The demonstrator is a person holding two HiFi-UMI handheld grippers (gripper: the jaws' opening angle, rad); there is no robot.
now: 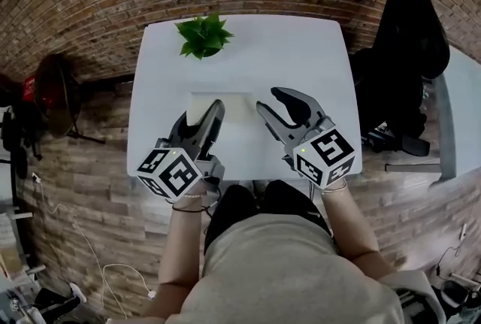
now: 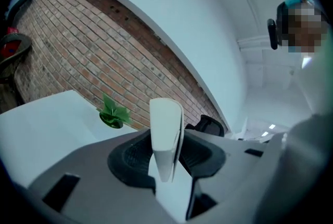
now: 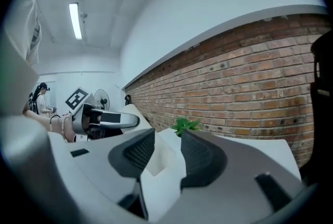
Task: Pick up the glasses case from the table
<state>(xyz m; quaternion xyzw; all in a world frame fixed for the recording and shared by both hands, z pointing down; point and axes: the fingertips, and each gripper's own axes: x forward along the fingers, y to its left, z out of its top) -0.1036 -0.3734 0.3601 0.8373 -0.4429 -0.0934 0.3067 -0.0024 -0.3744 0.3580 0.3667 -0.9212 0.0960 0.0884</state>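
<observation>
Two handheld grippers are hovering over the white table [image 1: 301,52]. The left gripper [image 1: 213,110] is clamping the white glasses case [image 1: 228,102] by its left end, jaws pressing on both faces, and is holding it above the middle of the tabletop. The right gripper [image 1: 267,98] is hanging just beside the case's right end, jaws standing partly apart and gripping nothing. One small green plant [image 1: 203,35] is sitting near the far edge.
</observation>
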